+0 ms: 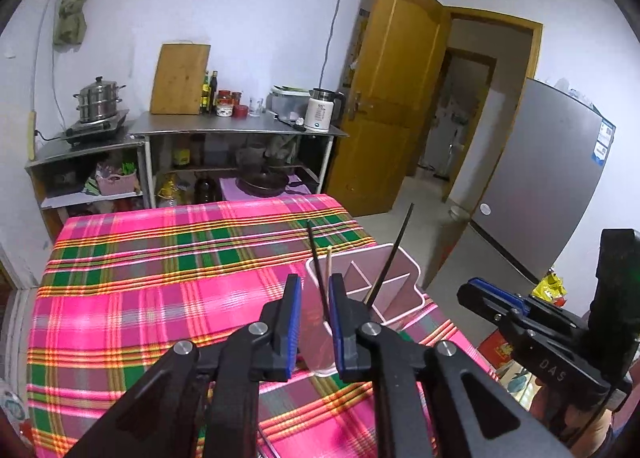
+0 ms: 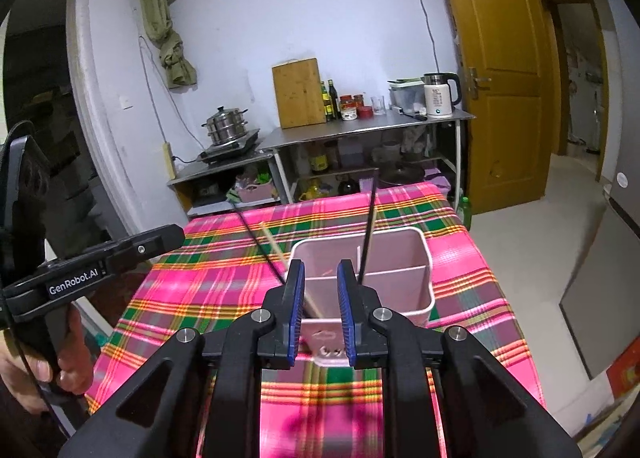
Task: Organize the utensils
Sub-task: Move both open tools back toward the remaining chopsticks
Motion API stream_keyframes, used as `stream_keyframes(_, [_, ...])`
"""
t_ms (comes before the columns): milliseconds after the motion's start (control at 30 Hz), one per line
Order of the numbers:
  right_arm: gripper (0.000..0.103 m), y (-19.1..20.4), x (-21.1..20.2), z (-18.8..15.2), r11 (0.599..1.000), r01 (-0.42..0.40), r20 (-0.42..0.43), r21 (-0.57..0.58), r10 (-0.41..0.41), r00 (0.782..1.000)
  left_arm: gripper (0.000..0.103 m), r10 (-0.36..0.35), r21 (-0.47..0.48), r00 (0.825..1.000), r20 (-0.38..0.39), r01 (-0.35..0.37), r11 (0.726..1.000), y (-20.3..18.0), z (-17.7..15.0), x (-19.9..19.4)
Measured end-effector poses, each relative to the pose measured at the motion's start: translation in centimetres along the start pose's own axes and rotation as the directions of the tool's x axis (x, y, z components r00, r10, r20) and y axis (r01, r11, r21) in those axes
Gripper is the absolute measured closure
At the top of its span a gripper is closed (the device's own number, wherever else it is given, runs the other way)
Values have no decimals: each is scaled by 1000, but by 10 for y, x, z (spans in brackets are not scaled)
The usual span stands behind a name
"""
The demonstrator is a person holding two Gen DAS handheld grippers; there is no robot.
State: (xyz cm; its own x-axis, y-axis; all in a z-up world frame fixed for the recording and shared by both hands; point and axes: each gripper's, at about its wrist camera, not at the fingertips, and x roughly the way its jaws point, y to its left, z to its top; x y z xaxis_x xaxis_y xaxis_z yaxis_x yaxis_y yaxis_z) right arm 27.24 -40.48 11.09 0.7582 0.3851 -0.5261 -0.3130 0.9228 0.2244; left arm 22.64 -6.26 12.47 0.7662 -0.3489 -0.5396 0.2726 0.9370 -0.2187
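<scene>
A pink divided utensil holder (image 1: 400,258) (image 2: 424,258) stands near the right edge of the plaid-covered table (image 1: 160,278) (image 2: 472,286). Black chopsticks (image 1: 316,254) (image 2: 370,226) and a pale wooden one (image 1: 329,264) (image 2: 274,244) lean upright inside it. My left gripper (image 1: 315,282) hovers just in front of the holder, its blue pads apart with nothing pressed between them. My right gripper (image 2: 321,270) faces the holder's near wall, also open and empty. Each gripper shows in the other's view: the right one (image 1: 480,290), the left one (image 2: 172,236).
A metal shelf (image 1: 240,130) at the far wall carries a cutting board (image 1: 180,78), a kettle (image 1: 320,110) and a steamer pot (image 1: 98,102). A wooden door (image 1: 392,98) stands open; a grey fridge (image 1: 540,178) is on the right. A hand (image 2: 40,370) holds the left gripper's handle.
</scene>
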Motion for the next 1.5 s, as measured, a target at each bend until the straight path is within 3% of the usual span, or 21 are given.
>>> stream_keyframes(567, [86,41,-20,-60,995,-91,-54,-31,89,995,89,78,-2,997,-3,-78,997,11,-79,-52])
stream_keyframes(1500, [86,58,25,-107,989,-142,-210,-35,132,969,89,108,-138,980,-169,-132,982,75,-150,-19])
